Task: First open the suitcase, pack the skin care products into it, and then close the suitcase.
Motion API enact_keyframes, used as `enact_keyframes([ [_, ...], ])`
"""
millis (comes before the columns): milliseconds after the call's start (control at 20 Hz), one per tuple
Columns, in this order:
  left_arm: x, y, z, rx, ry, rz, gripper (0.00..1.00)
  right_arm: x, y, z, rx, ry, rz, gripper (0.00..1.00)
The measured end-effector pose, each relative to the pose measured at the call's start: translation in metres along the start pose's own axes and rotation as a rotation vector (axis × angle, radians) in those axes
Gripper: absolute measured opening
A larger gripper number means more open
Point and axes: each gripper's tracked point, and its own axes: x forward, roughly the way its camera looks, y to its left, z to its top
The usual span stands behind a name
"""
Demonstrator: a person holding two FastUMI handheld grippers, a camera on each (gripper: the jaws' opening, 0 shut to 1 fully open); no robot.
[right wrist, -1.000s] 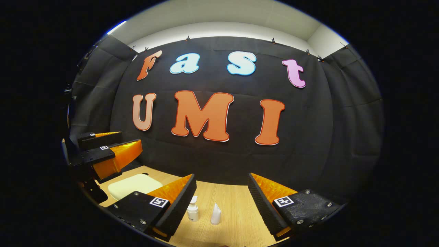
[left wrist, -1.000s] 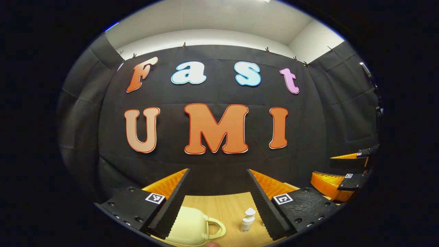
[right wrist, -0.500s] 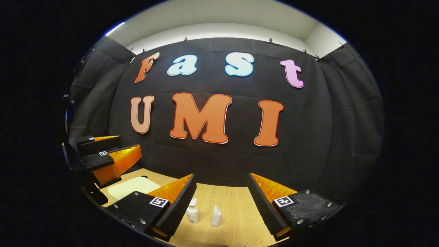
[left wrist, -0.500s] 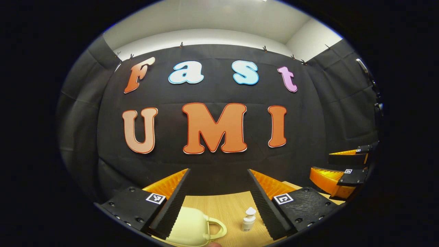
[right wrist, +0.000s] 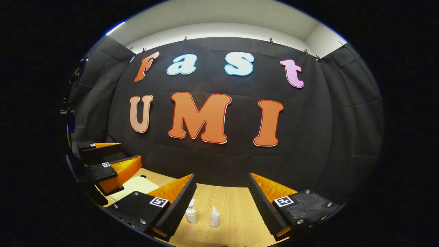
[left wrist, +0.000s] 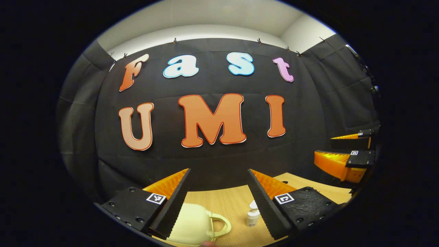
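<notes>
A pale yellow suitcase (left wrist: 190, 223) with a looped handle lies shut on the wooden table (left wrist: 229, 204), low between the fingers of my left gripper (left wrist: 218, 170). That gripper is open, holds nothing, and hovers above the case. A small white pump bottle (left wrist: 253, 216) stands to the right of the handle. In the right gripper view the pump bottle (right wrist: 191, 213) and a white tube (right wrist: 214, 218) stand upright side by side, below my open, empty right gripper (right wrist: 222, 175). The suitcase (right wrist: 134, 185) lies to their left, partly behind the left gripper (right wrist: 108, 164).
The black cloth wall closes the back of the table not far beyond the products. Bare wood (right wrist: 236, 212) stretches right of the tube. The right gripper (left wrist: 346, 156) hangs at the far right of the left gripper view, above the table's right part.
The left gripper has sunk a little toward the table, so the suitcase and pump bottle show more fully in its view. The right gripper has barely moved. Both stay open.
</notes>
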Motion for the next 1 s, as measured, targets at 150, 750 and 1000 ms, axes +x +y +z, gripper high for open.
enact_keyframes([
  [150,0.002,0.001,-0.018,0.038,0.042,0.001,1.00,0.002,-0.009,0.001,-0.003,-0.003,-0.006,0.96],
  [750,0.002,-0.023,-0.117,0.283,0.248,-0.014,0.99,0.009,-0.047,0.001,0.011,-0.017,0.094,0.96],
  [1000,0.012,-0.029,-0.175,0.435,0.344,-0.066,0.99,0.015,-0.067,-0.015,0.005,0.013,0.042,0.96],
])
